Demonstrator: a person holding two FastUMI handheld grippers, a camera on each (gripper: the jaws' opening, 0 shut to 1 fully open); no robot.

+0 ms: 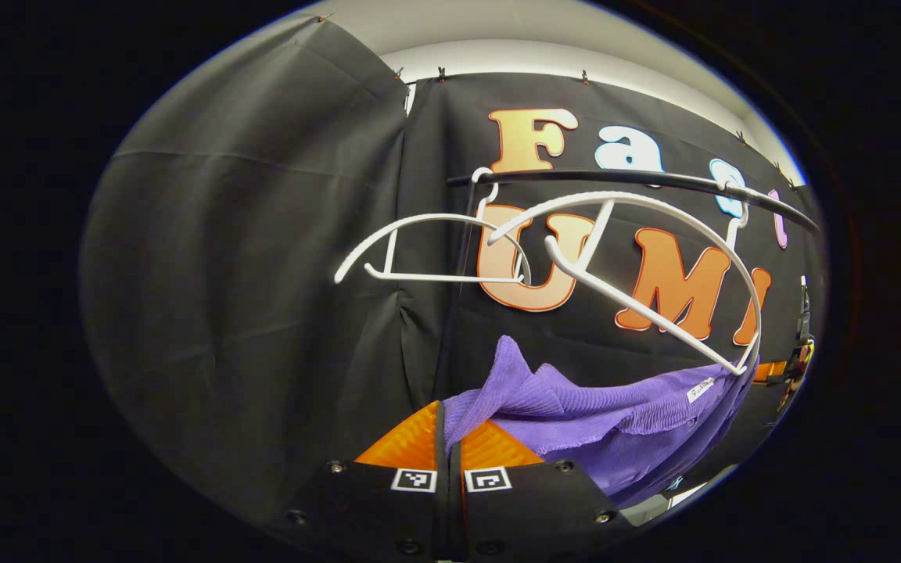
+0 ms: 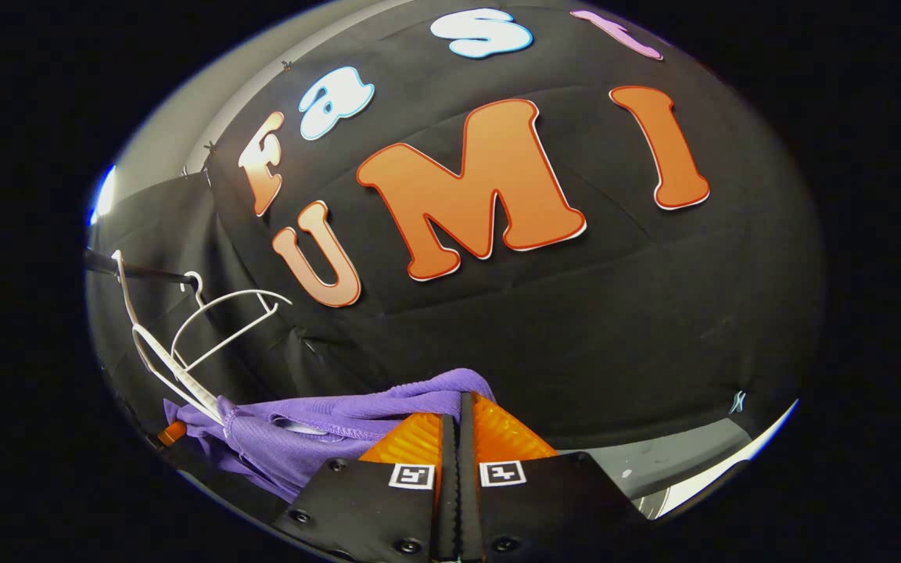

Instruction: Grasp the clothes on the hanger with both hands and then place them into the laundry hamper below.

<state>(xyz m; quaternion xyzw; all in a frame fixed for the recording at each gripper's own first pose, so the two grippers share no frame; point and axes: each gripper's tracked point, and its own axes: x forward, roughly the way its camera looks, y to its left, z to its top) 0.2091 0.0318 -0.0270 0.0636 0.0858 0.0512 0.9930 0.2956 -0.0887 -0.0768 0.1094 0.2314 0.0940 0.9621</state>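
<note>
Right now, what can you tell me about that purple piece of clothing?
The purple garment looks like a thin ribbed knit with a small white tag. It stretches, sagging, between the two grippers: the left gripper has its fingers closed on one bunched end, the right gripper on the other. One part still catches on the tip of a tilted white hanger, which hangs from a dark rail.

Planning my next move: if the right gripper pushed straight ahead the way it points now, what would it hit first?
Past the purple garment pinched in the right gripper, the line looks free up to the black cloth wall; depth is hard to judge.
</note>
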